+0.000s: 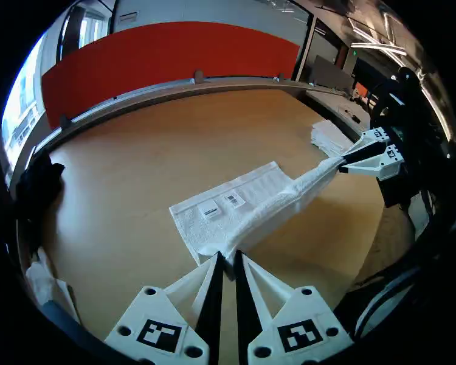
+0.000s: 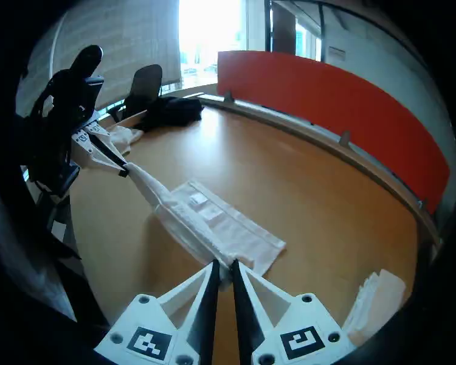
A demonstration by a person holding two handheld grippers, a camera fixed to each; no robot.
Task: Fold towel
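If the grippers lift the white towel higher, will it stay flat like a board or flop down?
Probably floppy: the towel bunches into a soft rope between the left gripper and right gripper, while the rest drapes onto the table. It likely weighs little, since thin fingertip pinches hold it. Its fuzzy cloth probably won't slip easily.

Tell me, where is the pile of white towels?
In the left gripper view, the pile of white towels sits on the wooden table toward the right, just beyond the right gripper that pinches the long towel.
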